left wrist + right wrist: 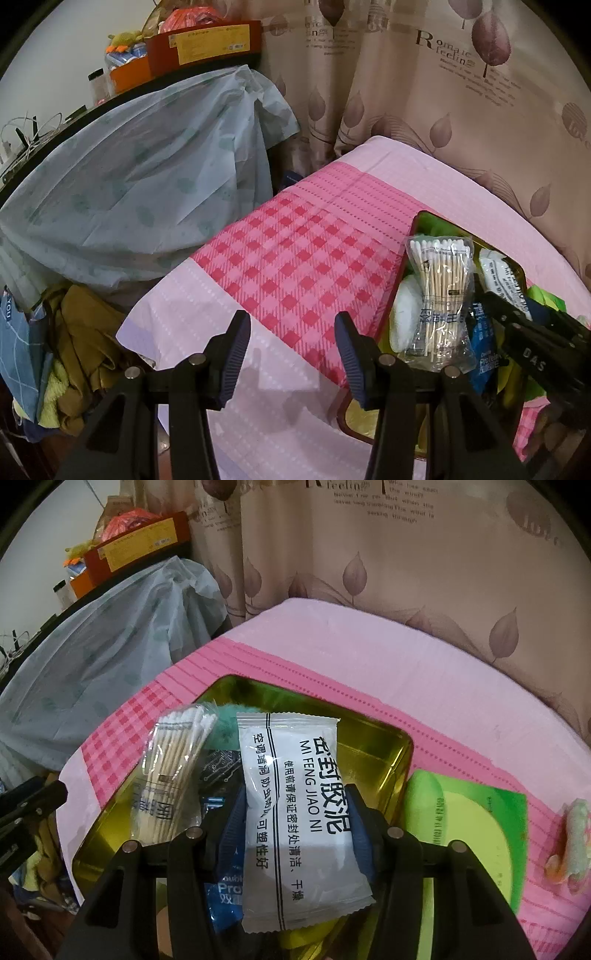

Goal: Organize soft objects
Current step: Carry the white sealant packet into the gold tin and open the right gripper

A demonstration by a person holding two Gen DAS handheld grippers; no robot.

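A gold tin tray point(373, 746) with a red outer rim point(399, 277) lies on the pink checked bedspread point(295, 258). In it are a clear bag of cotton swabs point(173, 768) point(439, 295), a blue packet point(225, 893), and a teal fluffy thing point(225, 727). My right gripper point(293, 834) is shut on a white sealing-putty packet point(295, 812) and holds it over the tray. It also shows in the left wrist view point(504, 273). My left gripper point(291, 354) is open and empty over the bedspread, left of the tray.
A green pack point(476, 830) and a small pastel soft thing point(572, 842) lie right of the tray. A pale blue plastic cover point(147, 177) drapes a shelf to the left. Clothes point(81, 350) are piled at lower left. A curtain point(443, 92) hangs behind.
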